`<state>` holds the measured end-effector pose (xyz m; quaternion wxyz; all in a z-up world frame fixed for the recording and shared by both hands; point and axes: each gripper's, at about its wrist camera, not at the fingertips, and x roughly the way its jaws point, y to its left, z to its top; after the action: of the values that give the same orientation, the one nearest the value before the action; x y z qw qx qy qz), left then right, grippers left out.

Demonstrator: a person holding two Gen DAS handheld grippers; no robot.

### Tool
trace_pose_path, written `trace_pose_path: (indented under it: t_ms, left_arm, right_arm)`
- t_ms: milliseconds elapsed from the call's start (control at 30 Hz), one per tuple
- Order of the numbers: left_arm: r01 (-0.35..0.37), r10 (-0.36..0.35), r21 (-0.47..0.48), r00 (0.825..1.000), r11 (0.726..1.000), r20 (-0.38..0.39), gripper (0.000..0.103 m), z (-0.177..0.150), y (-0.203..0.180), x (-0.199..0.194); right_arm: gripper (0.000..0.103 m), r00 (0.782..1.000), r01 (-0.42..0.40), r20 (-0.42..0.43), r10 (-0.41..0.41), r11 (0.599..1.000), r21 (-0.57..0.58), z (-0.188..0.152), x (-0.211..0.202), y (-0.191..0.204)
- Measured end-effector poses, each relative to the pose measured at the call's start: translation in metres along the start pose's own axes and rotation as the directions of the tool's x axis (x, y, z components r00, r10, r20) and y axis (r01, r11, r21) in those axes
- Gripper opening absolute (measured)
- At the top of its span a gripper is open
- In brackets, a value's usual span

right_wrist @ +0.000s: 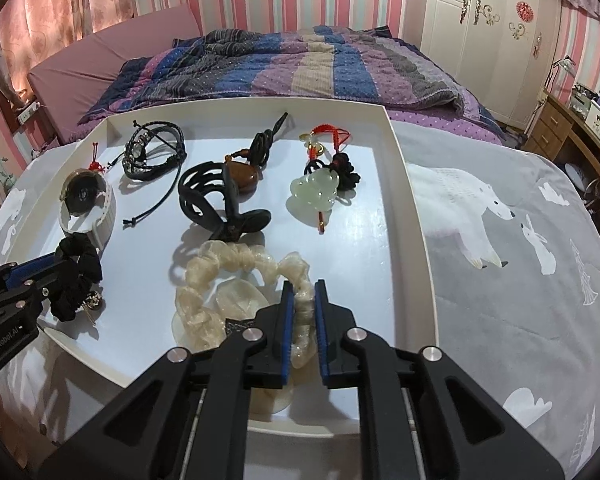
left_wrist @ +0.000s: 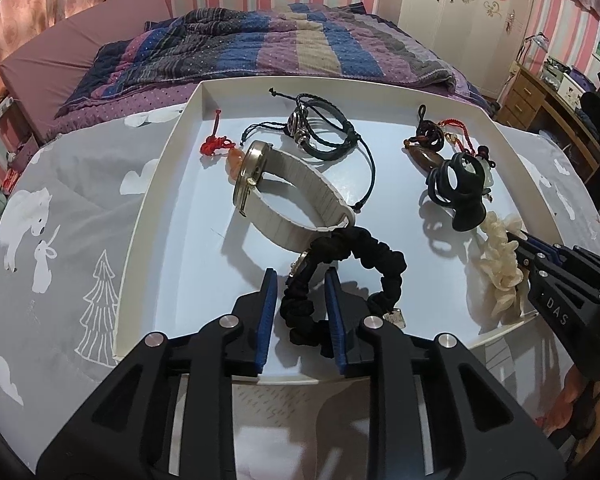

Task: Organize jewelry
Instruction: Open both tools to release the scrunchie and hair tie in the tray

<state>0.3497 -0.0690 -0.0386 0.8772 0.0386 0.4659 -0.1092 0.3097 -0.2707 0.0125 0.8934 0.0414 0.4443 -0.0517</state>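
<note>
Straddling the black scrunchie (left_wrist: 340,276), the left gripper (left_wrist: 302,280) stood at the near edge of the white tray (left_wrist: 156,216), its blue-padded fingers (left_wrist: 269,300) parted with a loop of the dark fabric lying between them; the pads sat just beside the cloth, and whether they actually pressed it could not be told. A small metal charm (left_wrist: 396,316) lay at the scrunchie's near right side.

At the near right of the tray, the right gripper (right_wrist: 303,292) had its jaws drawn narrow around one strand of the cream scrunchie (right_wrist: 236,284), the pads (right_wrist: 287,312) touching the gauzy fabric on both sides. That scrunchie curled leftward from the grip, lying flat on the tray floor.

Farther in, a white-strapped watch (left_wrist: 284,196) stood on its edge left of centre, its round face turned to the left. Beyond it a black cord bracelet (left_wrist: 320,128) lay in loose coils, with a red knotted charm (left_wrist: 220,146) to its left. A black hair claw (right_wrist: 216,200) sat near the middle of the tray, just far of the cream scrunchie. Behind it rested a brown pendant (right_wrist: 244,178) on a dark cord, and to the right a pale green jade pendant (right_wrist: 314,190) with red cord.

The tray rested on a grey bedspread (right_wrist: 500,240) printed with white bears, and a striped quilt (right_wrist: 300,64) lay rumpled beyond.
</note>
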Motion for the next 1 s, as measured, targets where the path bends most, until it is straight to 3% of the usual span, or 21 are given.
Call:
trace_pose_path:
  t_ms: [300,500,733,867,1000]
  left_arm:
    - [-0.027,0.027,0.012,1.0,1.0,0.007,0.038,-0.004,-0.004,0.003]
    - [-0.043,0.043,0.025,0.999,0.999,0.024,0.052,-0.005,-0.008,0.001]
    - [-0.053,0.053,0.022,0.998,0.998,0.04,0.057,-0.004,-0.007,-0.004]
    - [-0.065,0.065,0.009,0.996,0.998,0.055,0.065,-0.001,-0.006,-0.013]
    - [-0.075,0.075,0.001,0.995,0.997,0.071,0.07,0.0,-0.004,-0.026]
  right_arm:
    - [0.012,1.0,0.0,0.016,-0.001,1.0,0.015,-0.002,0.0,-0.003]
    - [0.03,1.0,0.01,0.027,-0.011,1.0,0.018,-0.004,-0.005,-0.004]
    - [0.046,0.998,0.023,0.057,-0.023,1.0,-0.004,-0.003,-0.013,0.001]
    - [0.048,0.997,0.02,0.076,-0.018,1.0,-0.017,-0.001,-0.017,0.001]
    - [0.06,0.996,0.017,0.091,-0.015,1.0,-0.02,0.0,-0.024,0.001]
